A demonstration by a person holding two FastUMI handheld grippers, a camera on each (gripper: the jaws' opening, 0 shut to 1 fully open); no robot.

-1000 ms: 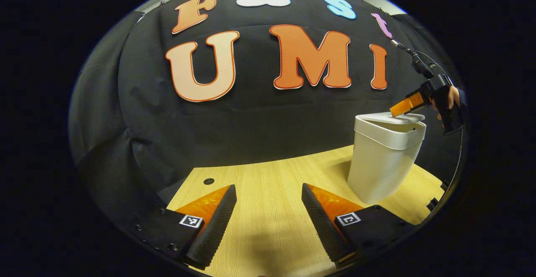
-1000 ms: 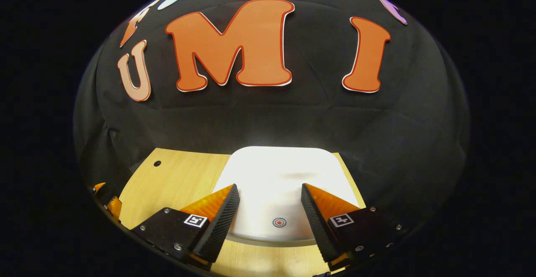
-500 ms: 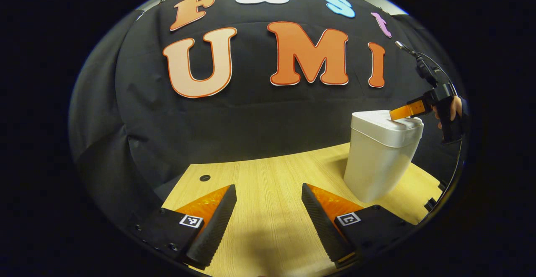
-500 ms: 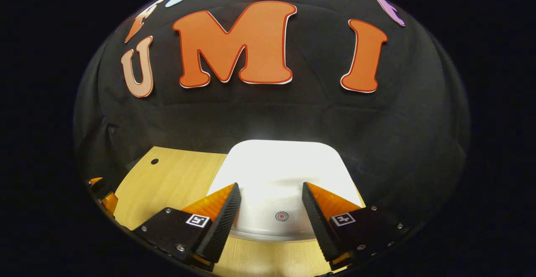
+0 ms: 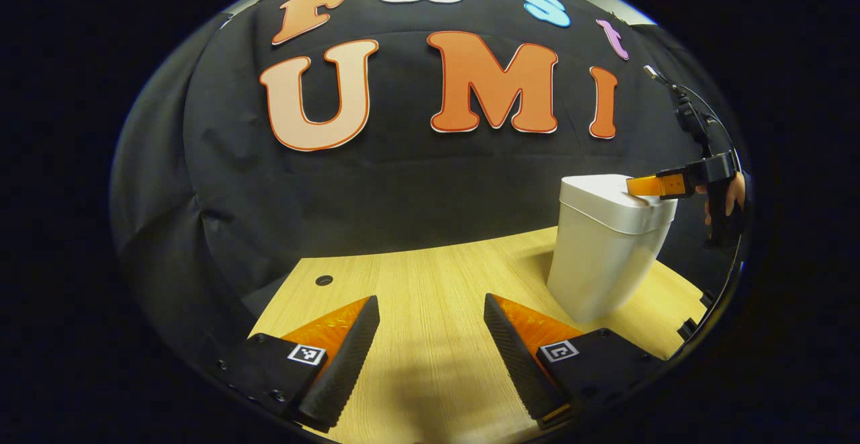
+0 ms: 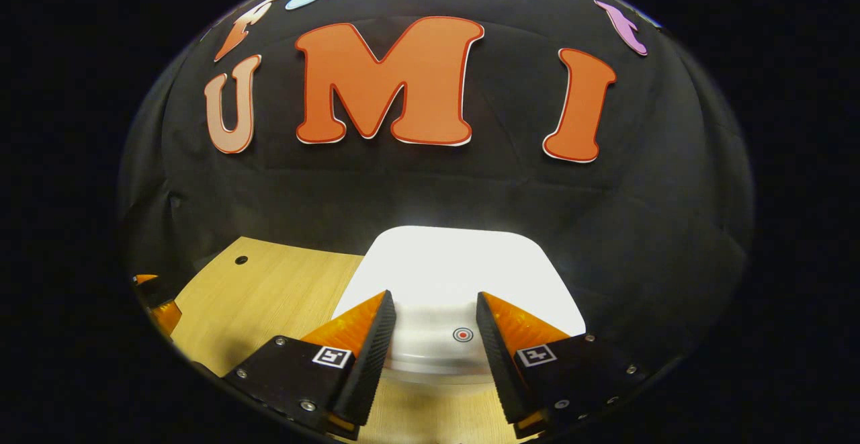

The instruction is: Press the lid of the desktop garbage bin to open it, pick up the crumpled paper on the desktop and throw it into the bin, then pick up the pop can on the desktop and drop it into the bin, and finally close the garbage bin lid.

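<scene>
While the right gripper (image 6: 435,309), fingers apart and clamping nothing, hangs directly over the lid (image 6: 463,266) of the garbage bin (image 5: 608,249) near the desktop's (image 5: 430,283) far right edge, the left gripper (image 5: 430,323) idles, fingers apart, well away from it.

bin lid (image 6: 457,269) overexposed, detail lost
</scene>
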